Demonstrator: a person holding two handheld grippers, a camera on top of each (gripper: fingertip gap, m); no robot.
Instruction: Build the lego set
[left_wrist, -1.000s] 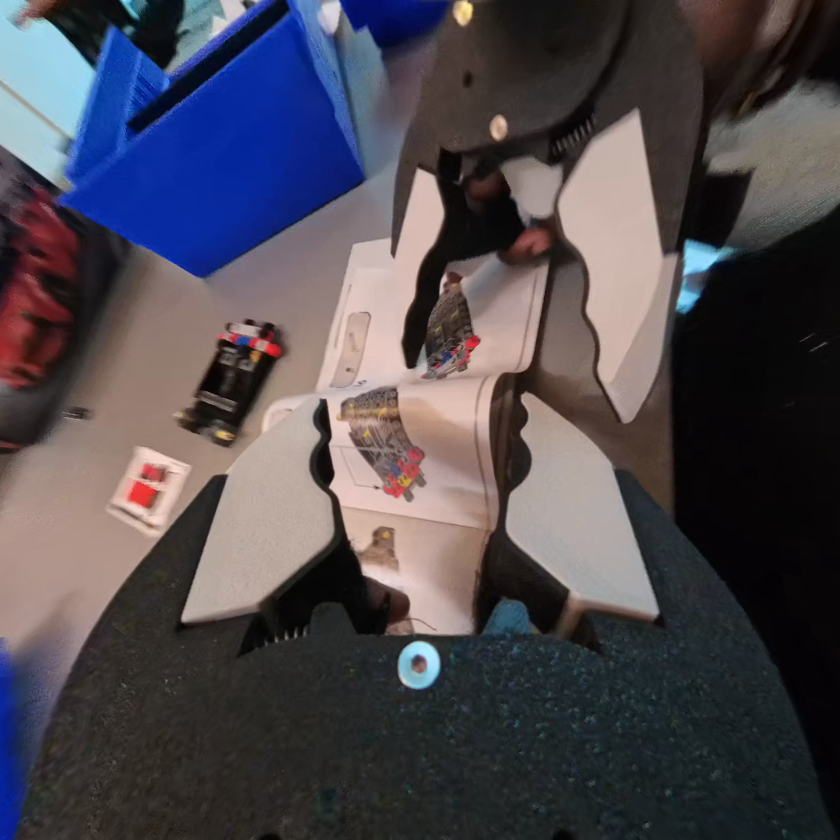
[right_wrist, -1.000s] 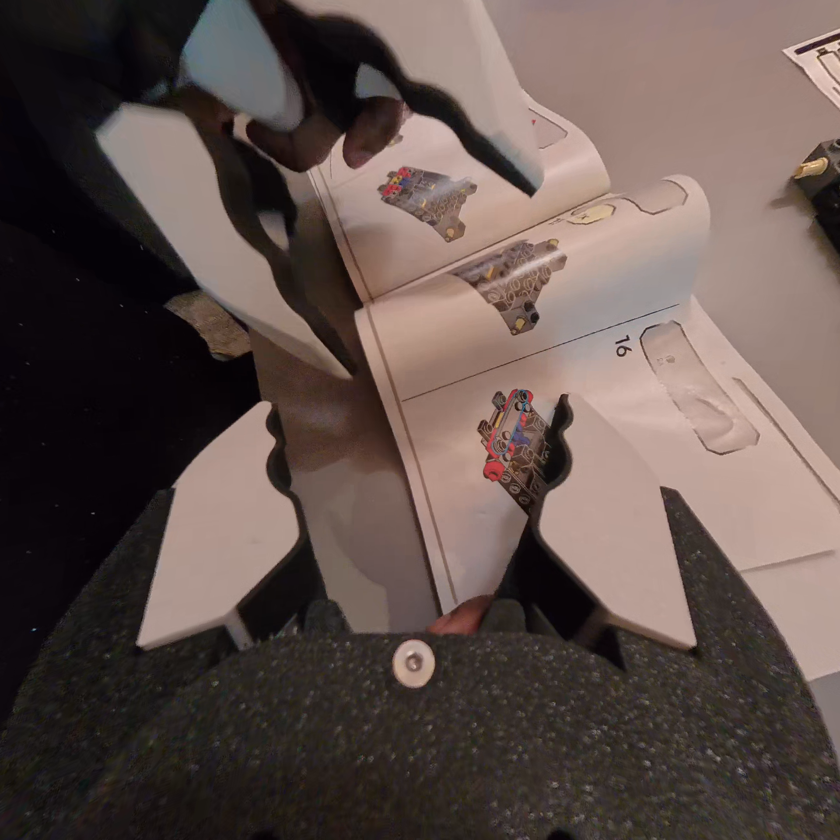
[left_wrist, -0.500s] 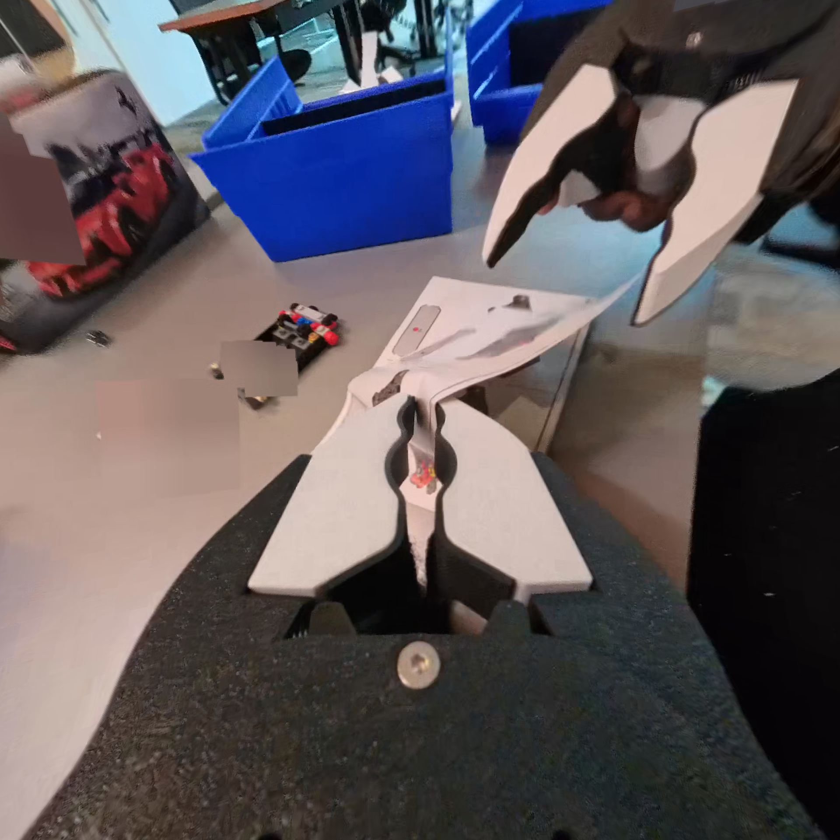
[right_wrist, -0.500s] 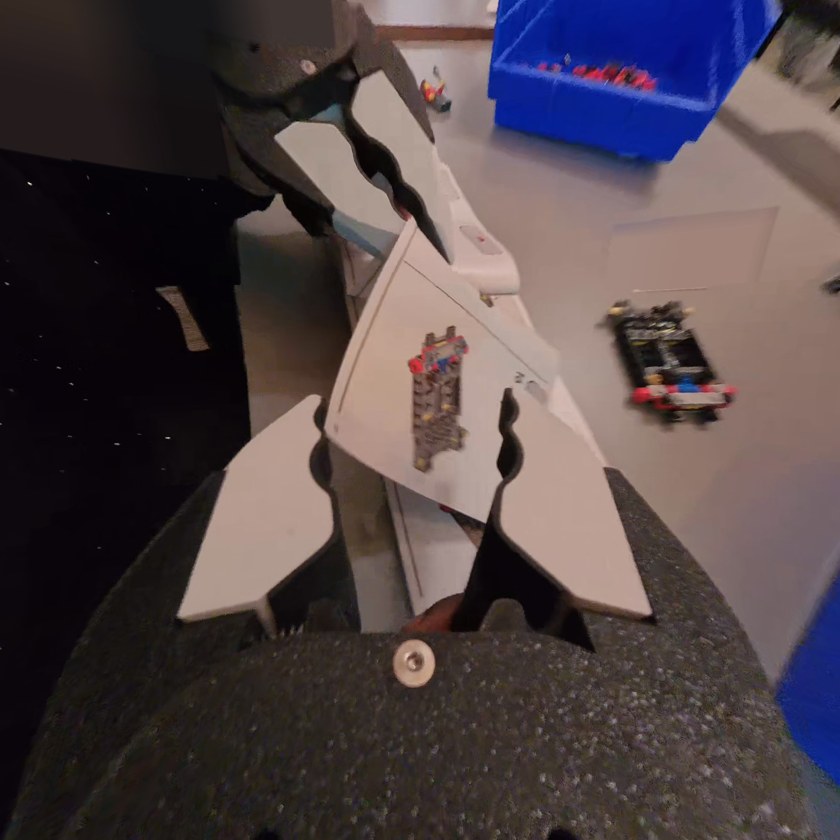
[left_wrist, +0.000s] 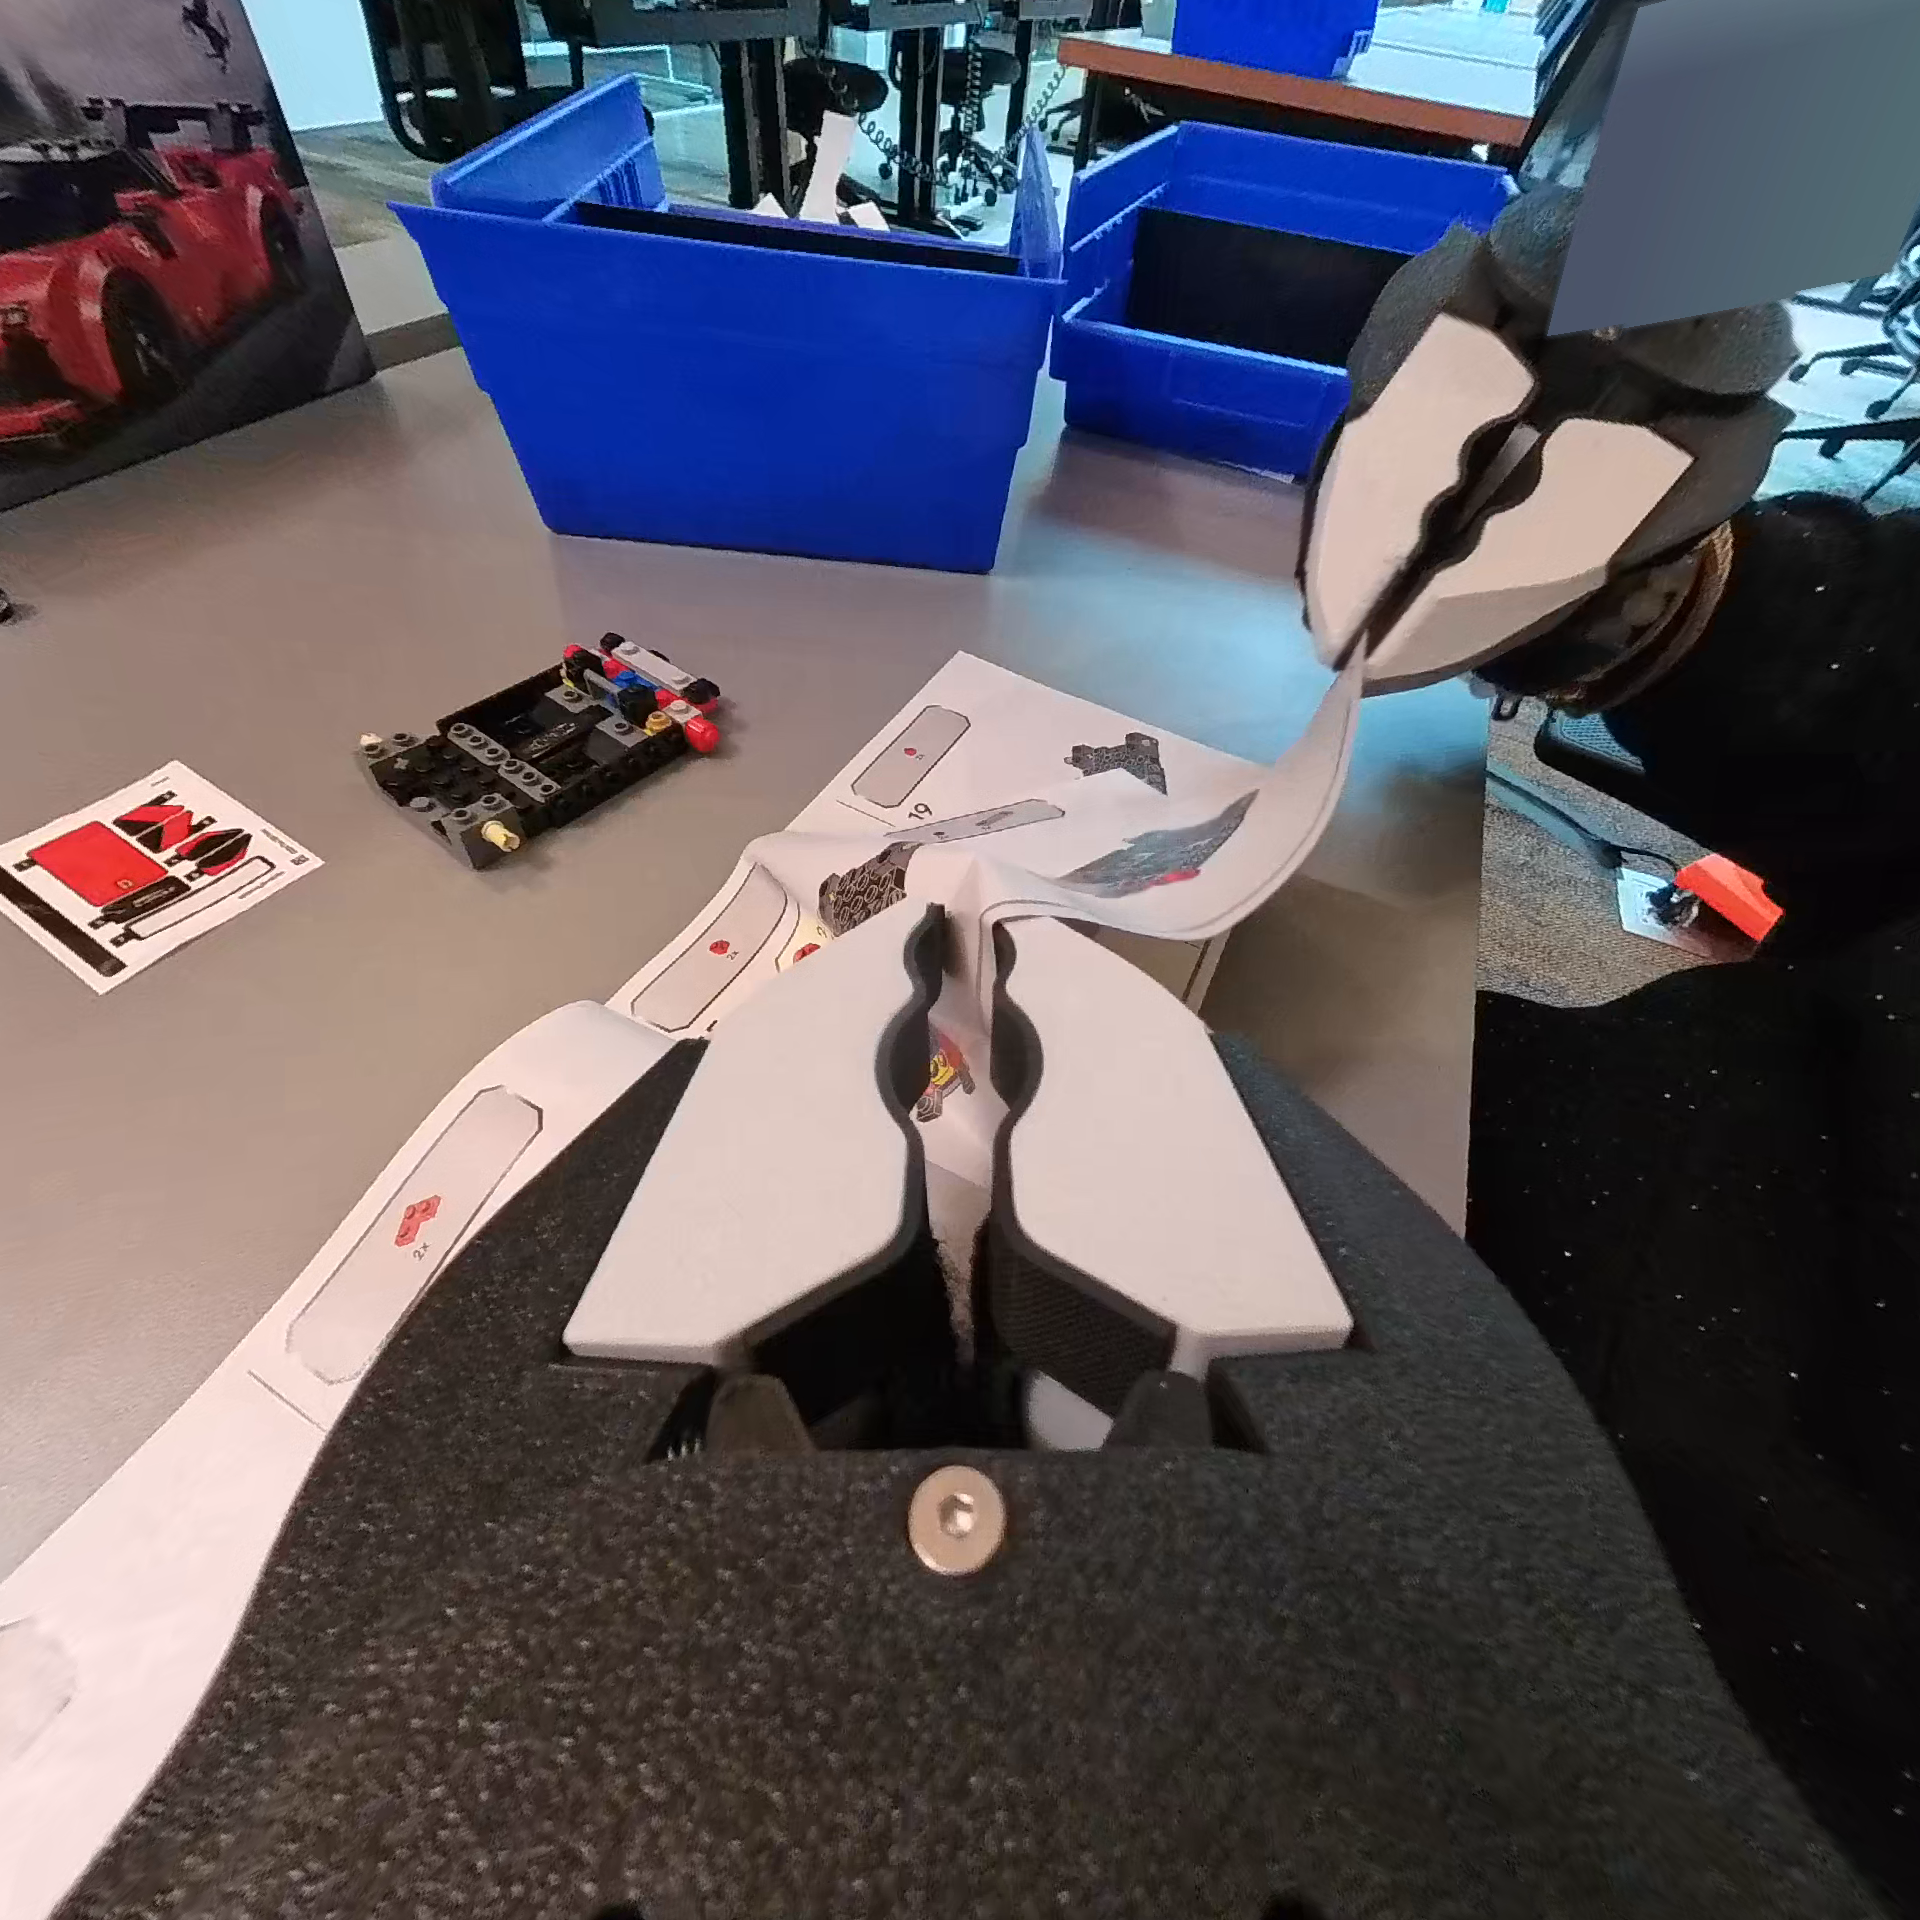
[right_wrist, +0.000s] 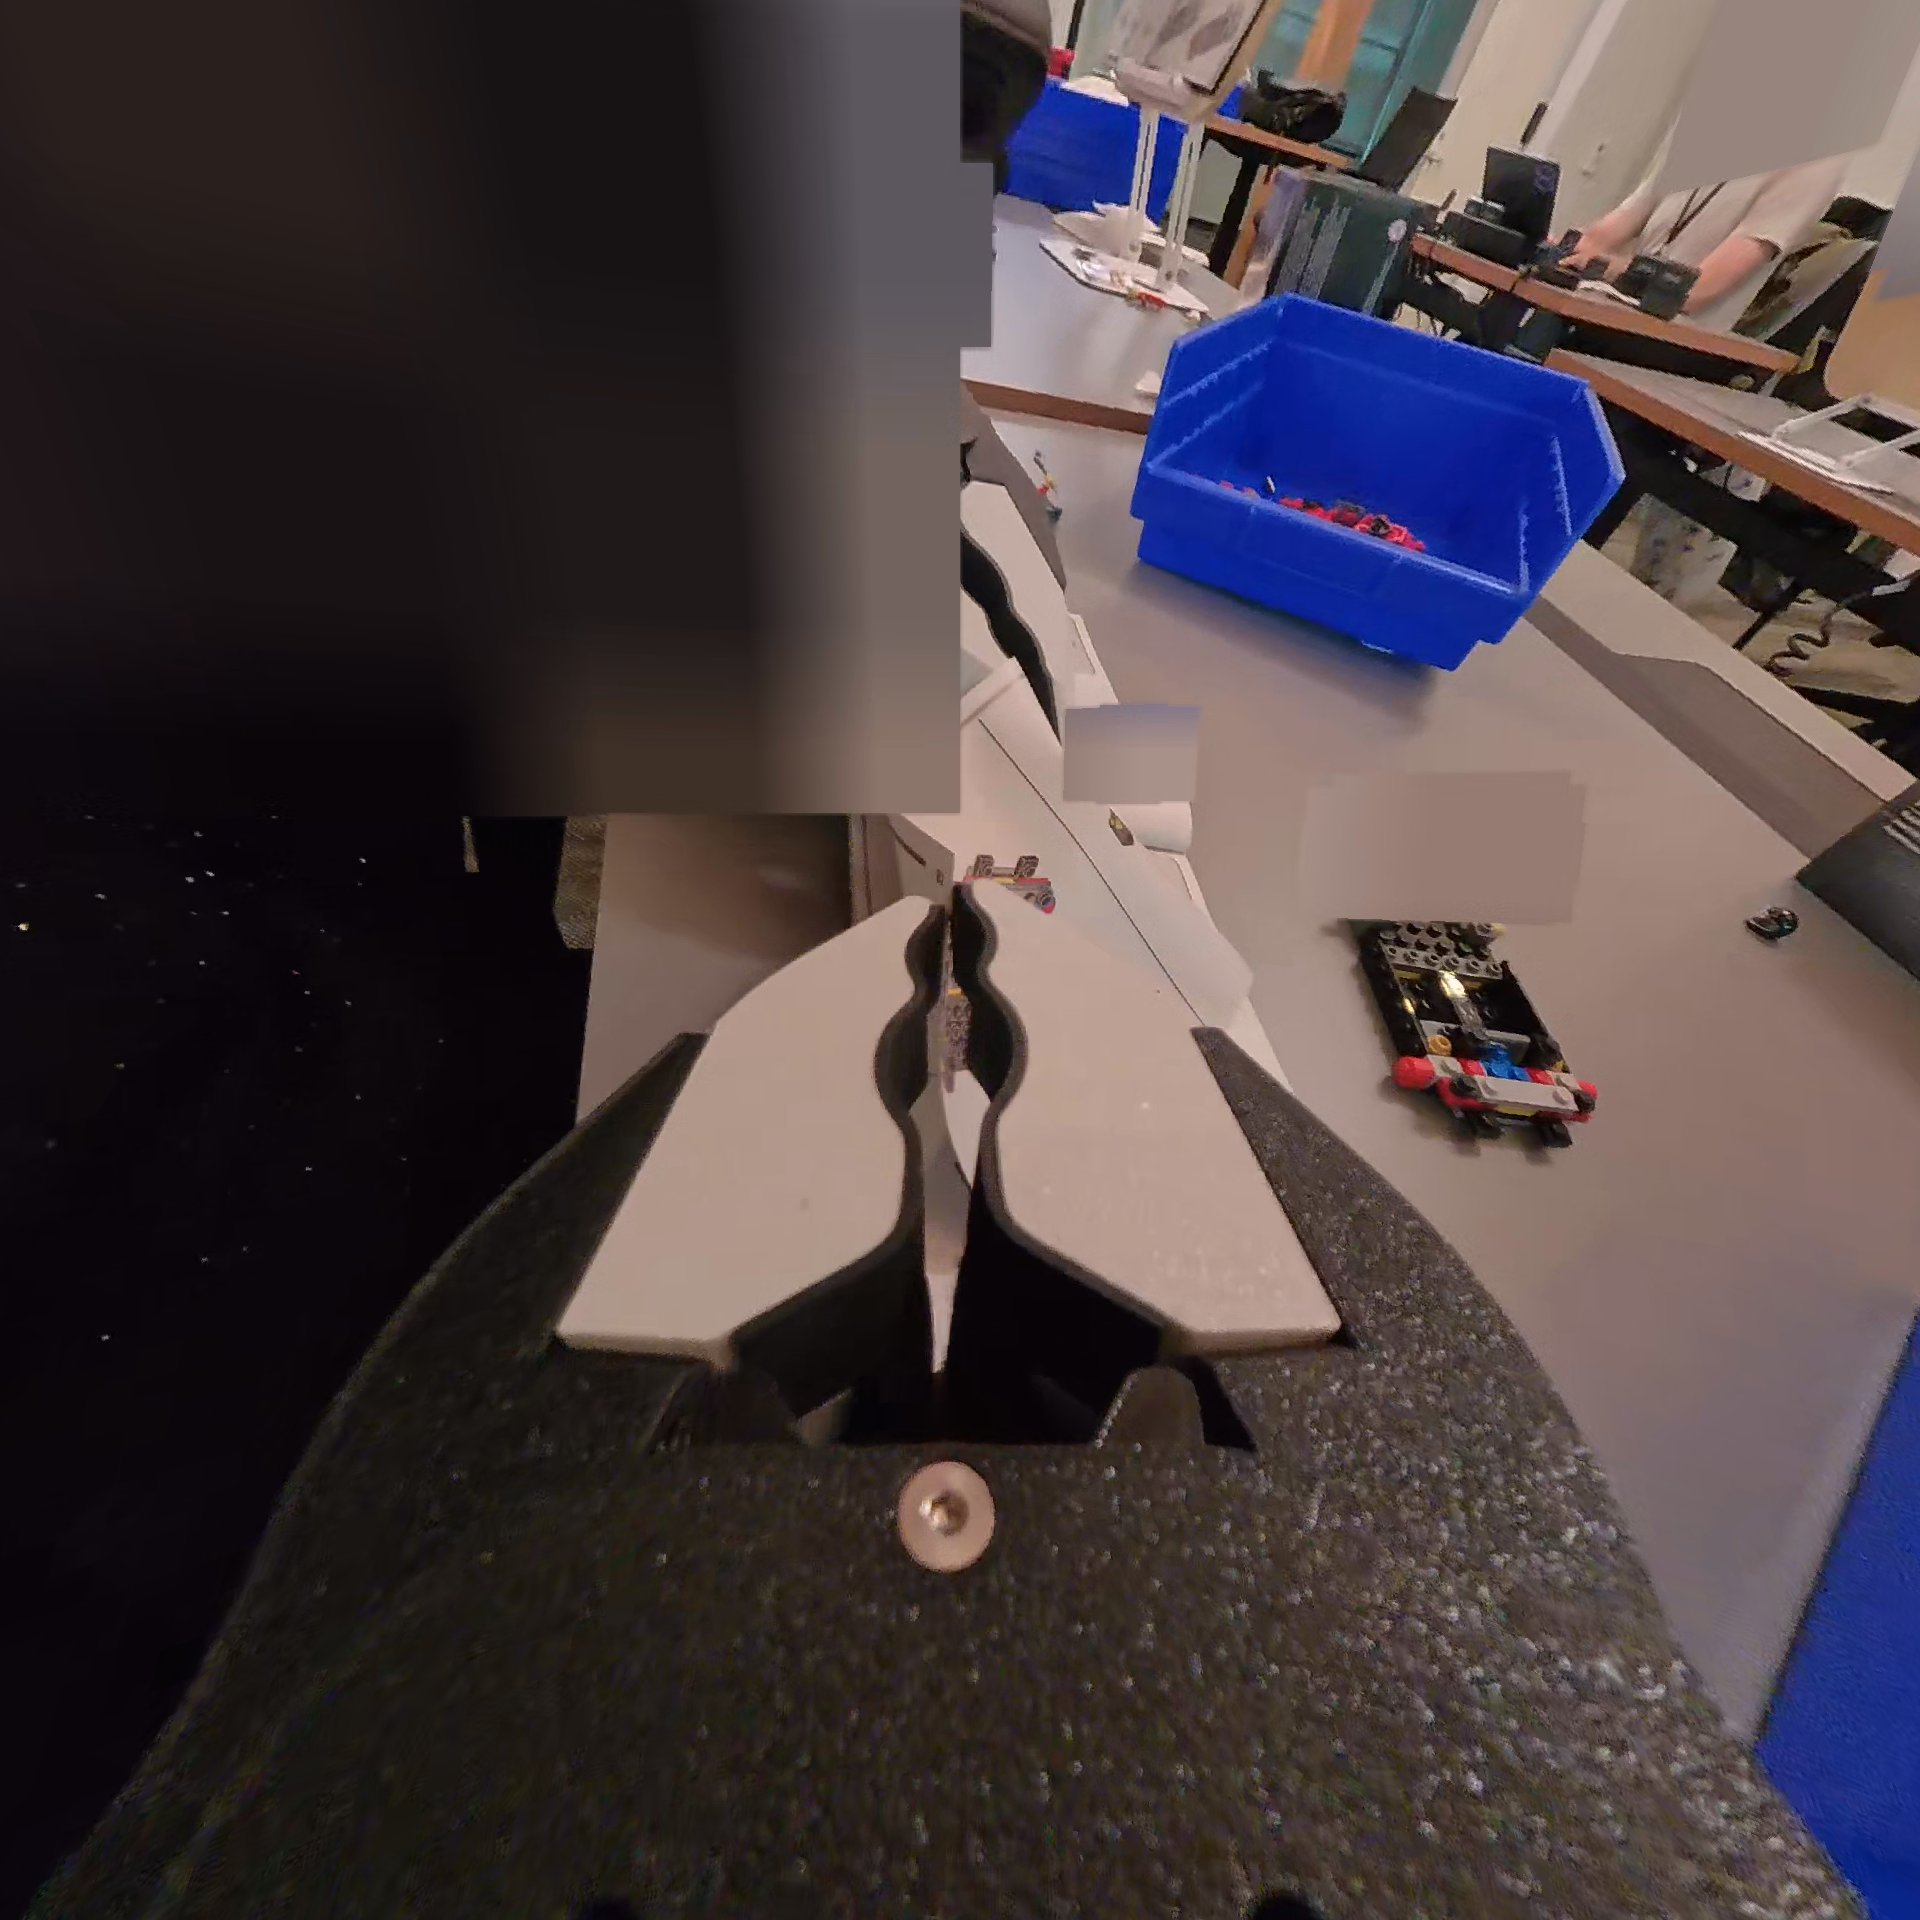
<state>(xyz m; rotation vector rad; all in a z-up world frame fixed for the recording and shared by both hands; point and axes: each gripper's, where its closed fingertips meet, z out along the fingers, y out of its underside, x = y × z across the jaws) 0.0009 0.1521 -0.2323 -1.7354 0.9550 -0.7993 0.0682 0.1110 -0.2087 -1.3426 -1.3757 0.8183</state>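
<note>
So the left gripper (left_wrist: 961, 940) is pinched down on a page of the instruction booklet (left_wrist: 914, 769), which lies open at the near edge of the grey surface (left_wrist: 312, 582); the right gripper (left_wrist: 1351, 639) is clamped on the far end of that same page, lifting it so the sheet curves up off the booklet; in the right wrist view you can see the thin paper edge squeezed between its fingers (right_wrist: 1122, 1122); a bit further in from the near edge sits the half-built lego chassis (left_wrist: 540, 753), black with red, blue and grey bits at one end, resting flat and well apart from both grippers; left of it is the sticker sheet (left_wrist: 145, 868); toward the far edge there's a big blue bin (left_wrist: 748, 416), a second blue bin (left_wrist: 1226, 343) just beside it, and the set's box (left_wrist: 135, 249) with a red car on it standing at the far left corner.
</note>
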